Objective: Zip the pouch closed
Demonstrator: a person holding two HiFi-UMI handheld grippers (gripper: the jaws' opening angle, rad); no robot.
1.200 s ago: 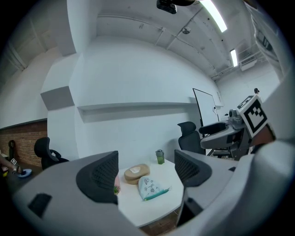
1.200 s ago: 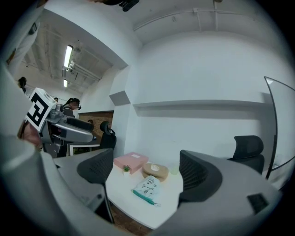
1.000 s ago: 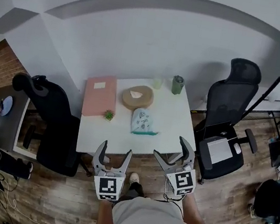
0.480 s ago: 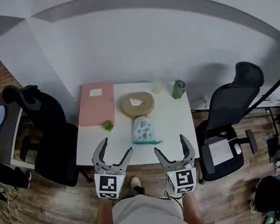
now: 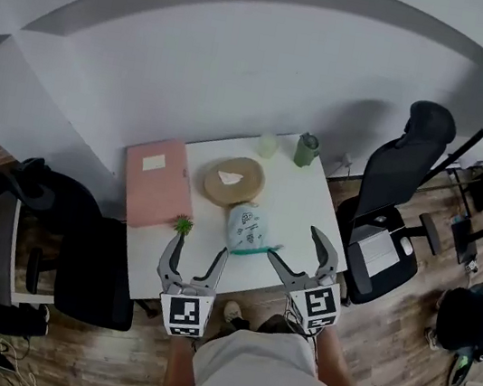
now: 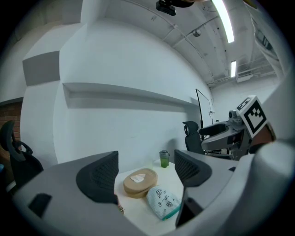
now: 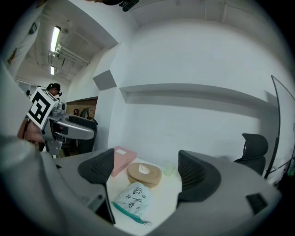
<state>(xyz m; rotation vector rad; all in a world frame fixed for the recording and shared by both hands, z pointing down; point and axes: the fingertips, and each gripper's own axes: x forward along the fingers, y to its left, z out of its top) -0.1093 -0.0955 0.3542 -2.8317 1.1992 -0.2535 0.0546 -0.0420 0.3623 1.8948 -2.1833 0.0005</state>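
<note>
A pale mint pouch (image 5: 248,229) with small printed drawings and a teal zipper edge lies flat on the white table (image 5: 303,207), its zipper side toward me. The left gripper view has the pouch (image 6: 162,202) low between the jaws, and the right gripper view has the pouch (image 7: 132,199) low and left of centre. My left gripper (image 5: 195,259) hovers open over the table's near edge, left of the pouch. My right gripper (image 5: 296,248) is open too, just right of the pouch's zipper end. Neither touches it.
Behind the pouch sit a round tan box (image 5: 234,180), a pink book (image 5: 158,182), a tiny green plant (image 5: 183,224), a pale cup (image 5: 268,145) and a green cup (image 5: 307,149). Black office chairs stand at the right (image 5: 391,213) and the left (image 5: 77,243).
The view has shifted so the table sits closer. Both grippers have come forward from in front of the table to its near edge, beside the pouch. Both stay open.
</note>
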